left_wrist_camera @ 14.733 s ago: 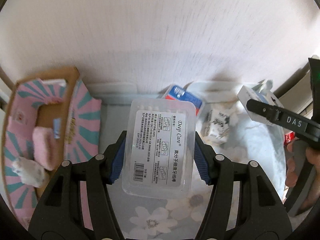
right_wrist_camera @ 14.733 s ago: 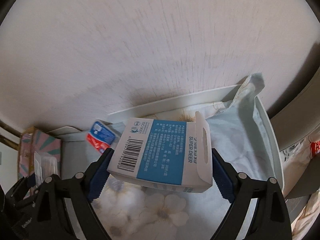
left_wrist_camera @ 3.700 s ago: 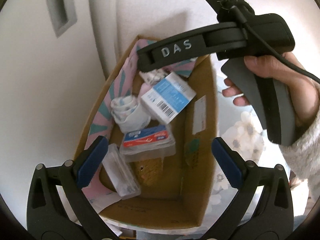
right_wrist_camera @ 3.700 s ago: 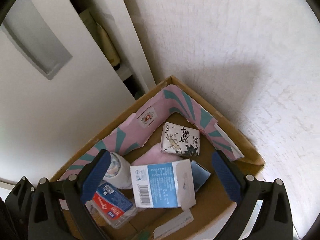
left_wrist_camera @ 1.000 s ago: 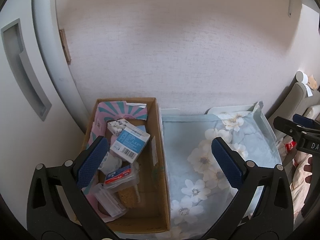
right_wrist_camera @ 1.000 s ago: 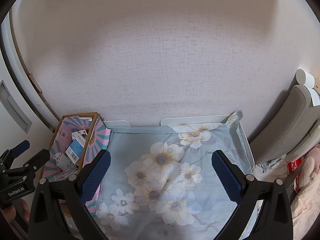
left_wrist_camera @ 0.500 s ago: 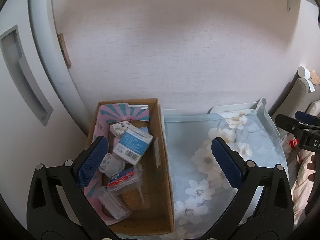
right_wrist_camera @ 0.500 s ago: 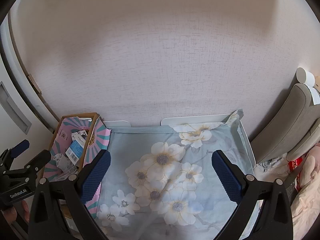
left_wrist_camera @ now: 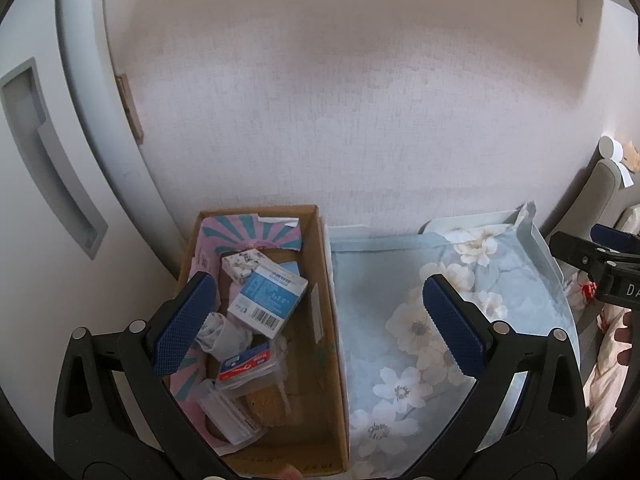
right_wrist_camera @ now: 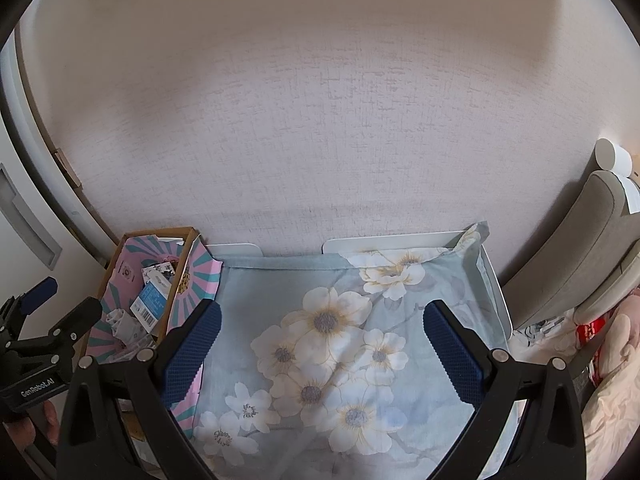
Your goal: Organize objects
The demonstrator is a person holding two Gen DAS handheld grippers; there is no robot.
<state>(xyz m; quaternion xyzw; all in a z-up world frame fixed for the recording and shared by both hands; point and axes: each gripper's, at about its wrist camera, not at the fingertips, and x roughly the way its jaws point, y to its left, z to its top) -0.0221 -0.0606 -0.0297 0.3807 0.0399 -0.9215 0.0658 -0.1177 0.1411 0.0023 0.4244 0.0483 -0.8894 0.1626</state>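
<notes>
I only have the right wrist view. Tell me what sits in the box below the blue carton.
Observer: In the left wrist view, a red-and-blue labelled clear case lies just below the blue carton.
Operator: Report anything nearer than that case.
Observer: A second clear case lies at the near left of the box.
Operator: Confirm the left gripper is free.
Observer: The left gripper is open, nothing between its fingers.
</notes>
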